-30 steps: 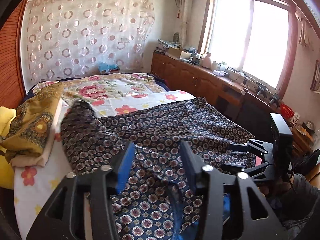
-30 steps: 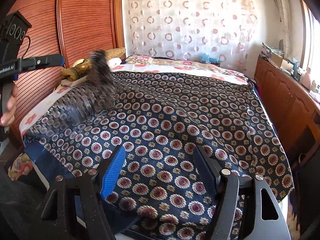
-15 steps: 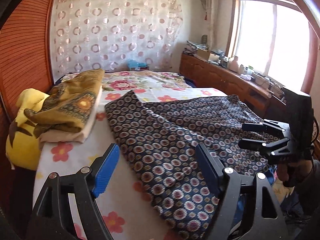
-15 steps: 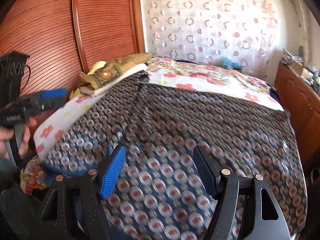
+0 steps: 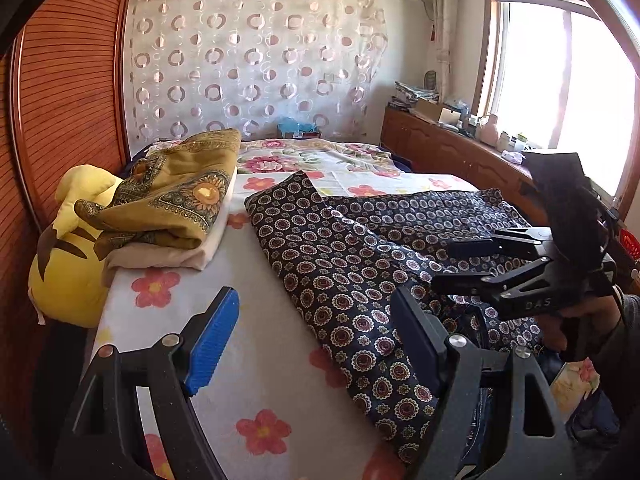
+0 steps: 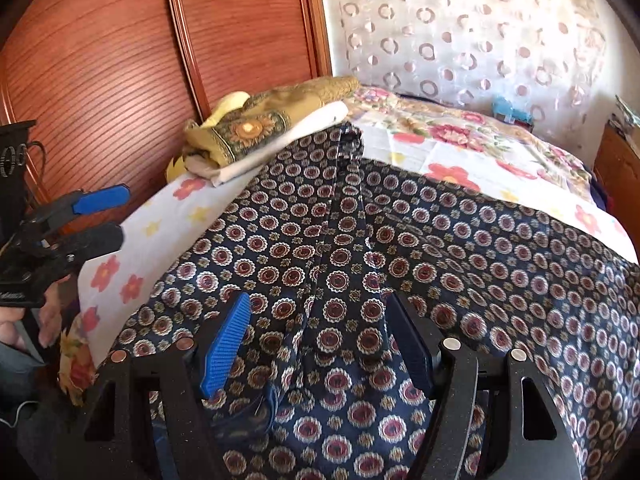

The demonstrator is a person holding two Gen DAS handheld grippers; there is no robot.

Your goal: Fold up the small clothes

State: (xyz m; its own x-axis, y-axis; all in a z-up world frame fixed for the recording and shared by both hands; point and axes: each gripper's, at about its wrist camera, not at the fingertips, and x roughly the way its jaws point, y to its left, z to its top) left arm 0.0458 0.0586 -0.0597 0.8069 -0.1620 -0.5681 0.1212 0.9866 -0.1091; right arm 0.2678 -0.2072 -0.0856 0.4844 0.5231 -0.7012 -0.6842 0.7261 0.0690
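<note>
Since a second ago, the dark patterned garment (image 5: 344, 264) has been dropped from a lifted fold and is now spread flat across the bed (image 5: 256, 360), one corner reaching near the folded yellow cloth (image 5: 172, 208) by the pillow. Left tongs (image 5: 316, 344) have just been widened and are held wide above the flowered sheet, nothing between them. Right tongs (image 6: 320, 344) are also held wide over the garment, with nothing gripped.
</note>
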